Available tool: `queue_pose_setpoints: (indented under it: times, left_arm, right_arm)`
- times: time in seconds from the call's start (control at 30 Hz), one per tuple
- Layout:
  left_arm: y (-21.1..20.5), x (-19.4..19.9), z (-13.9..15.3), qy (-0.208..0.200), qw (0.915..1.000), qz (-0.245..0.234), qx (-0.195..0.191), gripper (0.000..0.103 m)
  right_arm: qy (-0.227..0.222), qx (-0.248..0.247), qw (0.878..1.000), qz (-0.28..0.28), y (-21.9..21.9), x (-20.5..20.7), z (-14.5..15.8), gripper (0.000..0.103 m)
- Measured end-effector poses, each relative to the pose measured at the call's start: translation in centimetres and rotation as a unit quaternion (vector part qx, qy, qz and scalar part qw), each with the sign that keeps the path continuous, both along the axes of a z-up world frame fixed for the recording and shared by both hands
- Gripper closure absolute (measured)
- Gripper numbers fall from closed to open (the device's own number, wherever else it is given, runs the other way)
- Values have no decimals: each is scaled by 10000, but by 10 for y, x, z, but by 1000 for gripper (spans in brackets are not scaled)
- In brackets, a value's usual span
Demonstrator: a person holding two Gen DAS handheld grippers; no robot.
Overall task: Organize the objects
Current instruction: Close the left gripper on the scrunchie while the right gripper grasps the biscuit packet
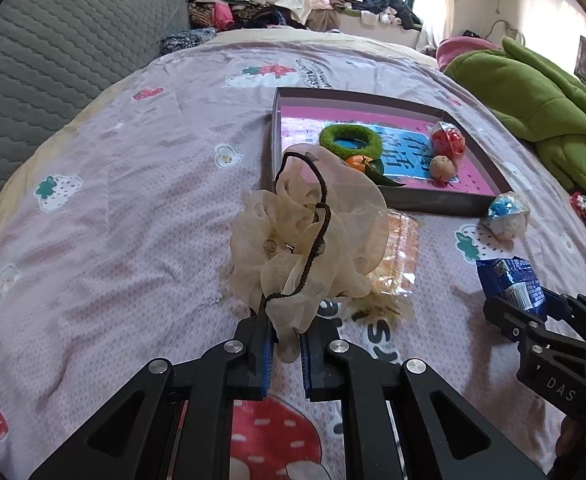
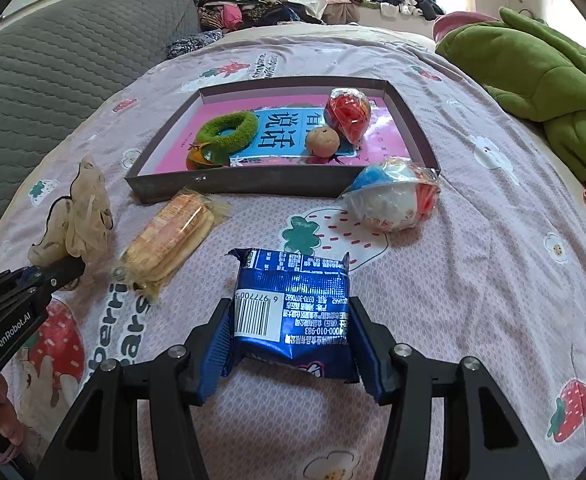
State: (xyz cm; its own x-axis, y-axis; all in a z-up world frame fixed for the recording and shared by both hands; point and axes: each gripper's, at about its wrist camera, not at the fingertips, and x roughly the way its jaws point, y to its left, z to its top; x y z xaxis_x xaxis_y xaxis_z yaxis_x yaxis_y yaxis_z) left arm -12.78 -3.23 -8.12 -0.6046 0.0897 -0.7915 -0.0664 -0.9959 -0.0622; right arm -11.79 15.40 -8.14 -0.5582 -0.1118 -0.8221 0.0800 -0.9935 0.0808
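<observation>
Left gripper (image 1: 284, 354): fingers pinched tight on the cream scrunchie (image 1: 307, 232), a black cord (image 1: 313, 216) looped over it, held above the bed (image 1: 113, 220). Right gripper (image 2: 289, 350): fingers half apart, clamped on the blue snack packet (image 2: 291, 304) by its sides. Box tray (image 2: 237, 184) ahead holds a green ring (image 2: 227, 130), a tangerine (image 2: 197, 158), a walnut (image 2: 322, 141) and a red ball (image 2: 347, 114). Cracker pack (image 2: 171, 236) and blue-white ball (image 2: 391, 196) lie on the bed near the tray.

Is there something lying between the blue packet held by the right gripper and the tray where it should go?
Nothing lies directly between the blue packet and the tray, only bare bedsheet. The cracker pack lies to the left and the wrapped ball to the right, by the tray's corner.
</observation>
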Motion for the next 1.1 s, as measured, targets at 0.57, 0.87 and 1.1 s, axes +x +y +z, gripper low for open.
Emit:
queue_pose_setpoints:
  times: [0.57, 0.87, 1.1]
  left_arm:
    - [12, 35, 33, 318, 9993, -73, -172, 92]
    - [21, 44, 48, 457, 9986, -133, -240, 92]
    - [32, 48, 52, 495, 9983, -211, -240, 92]
  right_arm:
    - [322, -85, 9994, 89, -5, 24, 36, 47]
    - [484, -156, 9986, 112, -1, 33, 51, 48]
    - [548, -203, 9982, 91, 6, 39, 56, 48]
